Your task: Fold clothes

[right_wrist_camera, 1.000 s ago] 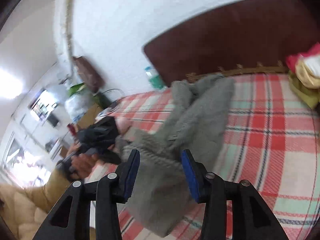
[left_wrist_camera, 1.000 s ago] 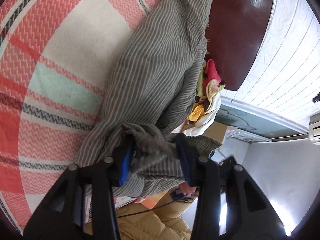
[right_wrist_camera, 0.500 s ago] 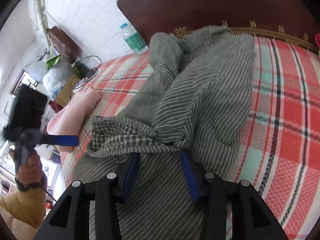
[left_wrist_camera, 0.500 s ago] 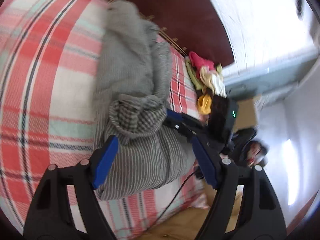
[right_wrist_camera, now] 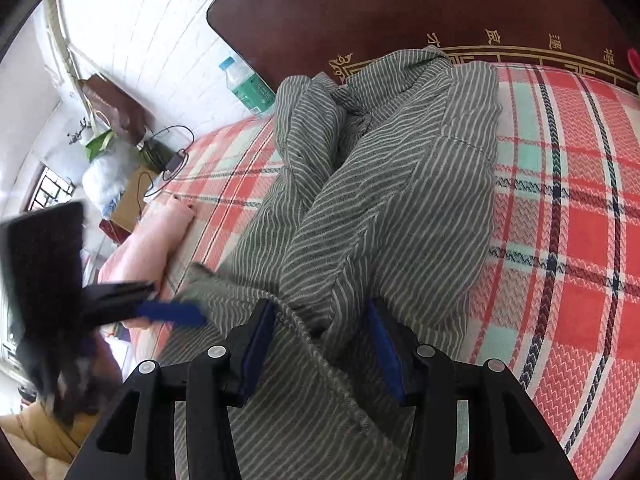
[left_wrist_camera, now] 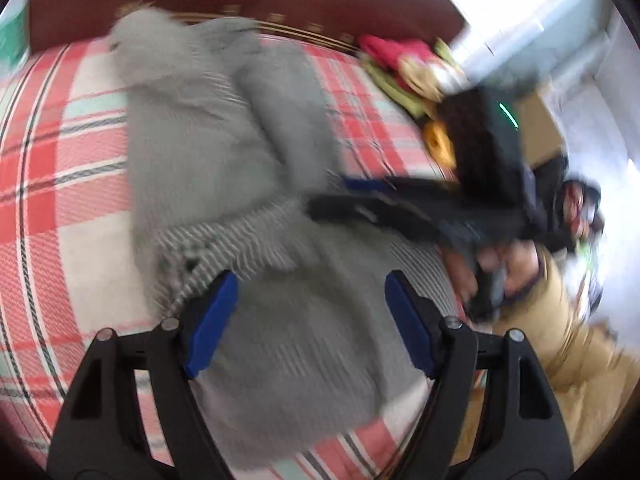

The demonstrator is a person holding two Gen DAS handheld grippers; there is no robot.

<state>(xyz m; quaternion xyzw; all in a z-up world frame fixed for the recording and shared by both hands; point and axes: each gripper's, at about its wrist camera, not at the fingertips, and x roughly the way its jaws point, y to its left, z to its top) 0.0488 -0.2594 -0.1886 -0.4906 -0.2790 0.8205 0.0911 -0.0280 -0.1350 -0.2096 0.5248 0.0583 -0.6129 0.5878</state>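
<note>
A grey striped garment (right_wrist_camera: 392,208) lies lengthwise on the plaid bedspread (right_wrist_camera: 568,216), its far end at the dark headboard (right_wrist_camera: 440,4). My right gripper (right_wrist_camera: 320,340) stands over its near end with a ridge of fabric between the parted blue pads; whether they pinch it is unclear. My left gripper (left_wrist_camera: 310,322) is open wide above the garment (left_wrist_camera: 224,128), holding nothing; this view is motion-blurred. The right gripper (left_wrist_camera: 400,204) shows there too, lying across the cloth.
A pile of red and yellow clothes (left_wrist_camera: 408,64) sits at the bed's far right. A folded pink item (right_wrist_camera: 148,236) lies at the left edge. A water bottle (right_wrist_camera: 248,86) stands by the headboard. Bags and cables (right_wrist_camera: 120,136) are beside the bed.
My left gripper has let go of the bunched garment end, opened wide and swung round above the bed. The right gripper has come down onto the garment's near end.
</note>
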